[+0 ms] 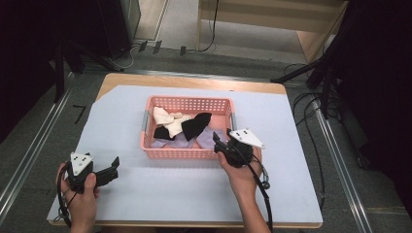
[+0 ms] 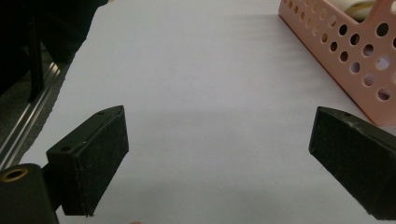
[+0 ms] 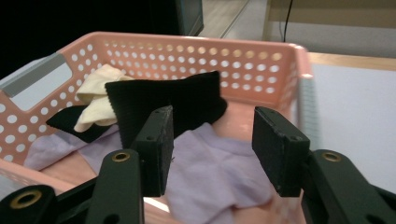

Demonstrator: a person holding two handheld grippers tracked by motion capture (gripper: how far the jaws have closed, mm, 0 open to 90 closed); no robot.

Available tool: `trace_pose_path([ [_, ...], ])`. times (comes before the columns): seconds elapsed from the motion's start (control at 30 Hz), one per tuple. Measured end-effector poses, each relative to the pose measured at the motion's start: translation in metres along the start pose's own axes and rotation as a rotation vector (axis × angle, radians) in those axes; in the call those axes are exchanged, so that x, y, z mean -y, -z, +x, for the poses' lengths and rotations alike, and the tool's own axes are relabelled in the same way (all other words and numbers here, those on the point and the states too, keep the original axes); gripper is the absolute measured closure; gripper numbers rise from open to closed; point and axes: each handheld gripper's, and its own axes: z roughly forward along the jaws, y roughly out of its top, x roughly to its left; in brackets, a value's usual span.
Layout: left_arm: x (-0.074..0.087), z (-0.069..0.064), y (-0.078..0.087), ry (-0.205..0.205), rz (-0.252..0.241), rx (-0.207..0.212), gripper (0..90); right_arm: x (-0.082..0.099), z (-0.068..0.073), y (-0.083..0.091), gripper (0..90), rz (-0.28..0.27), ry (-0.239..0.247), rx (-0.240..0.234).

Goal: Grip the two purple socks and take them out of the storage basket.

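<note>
No readable print, brand or label anywhere. One sign only: a black mark shaped like the numeral 7 (image 1: 79, 113) on the grey floor, just off the far-left corner of the worktop. Too small to confirm as a true digit rather than plain tape.
</note>
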Motion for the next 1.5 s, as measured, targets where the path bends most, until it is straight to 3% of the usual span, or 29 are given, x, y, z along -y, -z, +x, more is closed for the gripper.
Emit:
trace_pose_path([
  [0.17,0.000,0.000,0.000,0.003,0.003,0.003,6.7,0.000,0.013,-0.024,50.2,0.084,0.030,0.018],
  [0.23,0.000,0.000,0.000,0.004,0.005,0.003,6.8,-0.004,0.013,-0.029,51.9,0.121,0.049,0.049],
  [0.33,0.000,0.000,0.000,0.003,0.006,0.004,6.9,-0.007,0.012,-0.034,51.9,0.129,0.036,0.066],
  [0.37,0.000,0.000,-0.001,0.002,0.006,0.003,6.9,-0.009,0.009,-0.041,51.9,0.169,0.038,0.078],
  [0.47,0.000,0.000,-0.001,0.000,0.009,0.003,6.9,-0.010,0.008,-0.047,53.4,0.208,0.053,0.093],
  [0.53,0.000,0.000,-0.001,-0.002,0.011,0.000,7.0,-0.013,0.007,-0.052,57.5,0.221,0.039,0.093],
  [0.63,0.000,-0.001,-0.001,-0.005,0.009,-0.006,7.4,-0.016,0.005,-0.060,62.5,0.279,-0.036,0.065],
  [0.87,0.000,-0.001,-0.001,-0.010,0.014,-0.004,7.8,-0.019,0.009,-0.082,63.1,0.444,-0.007,0.103],
  [0.97,0.000,-0.002,-0.002,-0.012,0.014,-0.006,9.0,-0.017,0.014,-0.091,59.5,0.511,0.043,0.123],
  [1.1,0.000,-0.002,-0.002,-0.018,0.017,-0.013,14.2,-0.014,0.020,-0.100,51.6,0.568,0.072,0.130],
  [1.17,-0.001,-0.002,-0.002,-0.019,0.019,-0.013,14.2,-0.013,0.021,-0.103,53.1,0.591,0.085,0.133],
  [1.2,-0.001,-0.002,-0.002,-0.017,0.019,-0.013,14.2,-0.015,0.022,-0.106,52.8,0.640,0.065,0.126],
  [1.37,-0.001,-0.002,-0.002,-0.012,0.022,-0.015,14.1,-0.016,0.024,-0.112,62.1,0.735,0.024,0.114],
  [1.5,-0.001,-0.002,-0.002,-0.012,0.021,-0.018,14.2,-0.016,0.022,-0.113,74.7,0.753,-0.021,0.089],
])
